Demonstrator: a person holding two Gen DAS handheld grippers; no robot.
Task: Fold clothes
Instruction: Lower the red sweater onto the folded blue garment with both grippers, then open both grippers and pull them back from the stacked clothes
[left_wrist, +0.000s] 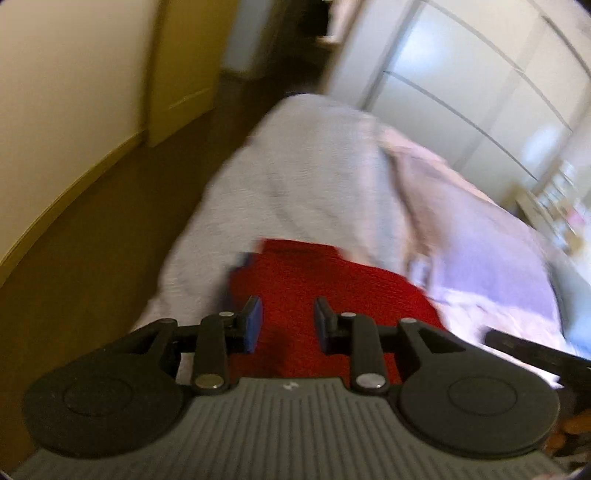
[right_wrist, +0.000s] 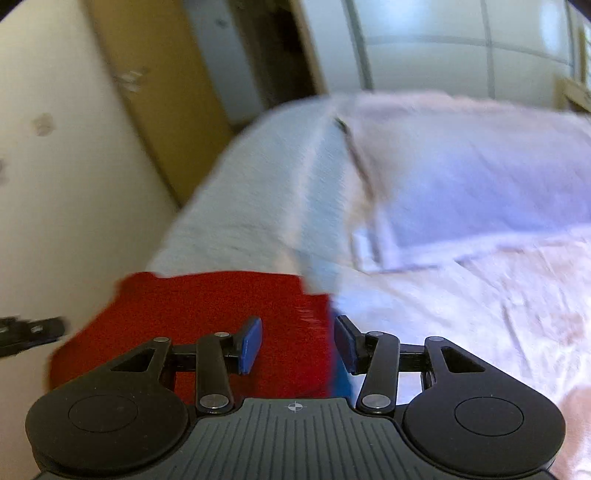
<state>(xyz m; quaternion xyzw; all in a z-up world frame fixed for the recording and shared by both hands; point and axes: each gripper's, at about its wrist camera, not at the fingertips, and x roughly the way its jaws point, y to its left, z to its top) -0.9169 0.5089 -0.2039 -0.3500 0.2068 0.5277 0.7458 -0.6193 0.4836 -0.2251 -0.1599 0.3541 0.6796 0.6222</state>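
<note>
Nearest, the left gripper (left_wrist: 288, 325) hangs with its blue pads apart and nothing between them, above a red garment (left_wrist: 332, 280) lying folded on the bed. The right gripper (right_wrist: 298, 345) is likewise spread and empty over the garment's right edge. Beyond lie a grey blanket (left_wrist: 303, 166), a pale sheet (right_wrist: 461, 295), then white wardrobe doors (left_wrist: 461, 74).

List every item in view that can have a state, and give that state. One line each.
red garment: lying on the bed, below both grippers, in neither grip; how far it is folded, the blur hides.
left gripper: open, nothing between its pads.
right gripper: open, pads apart above the garment's right edge.
grey blanket: spread over the bed's far end.
pale sheet: wrinkled, covering the bed to the right.
</note>
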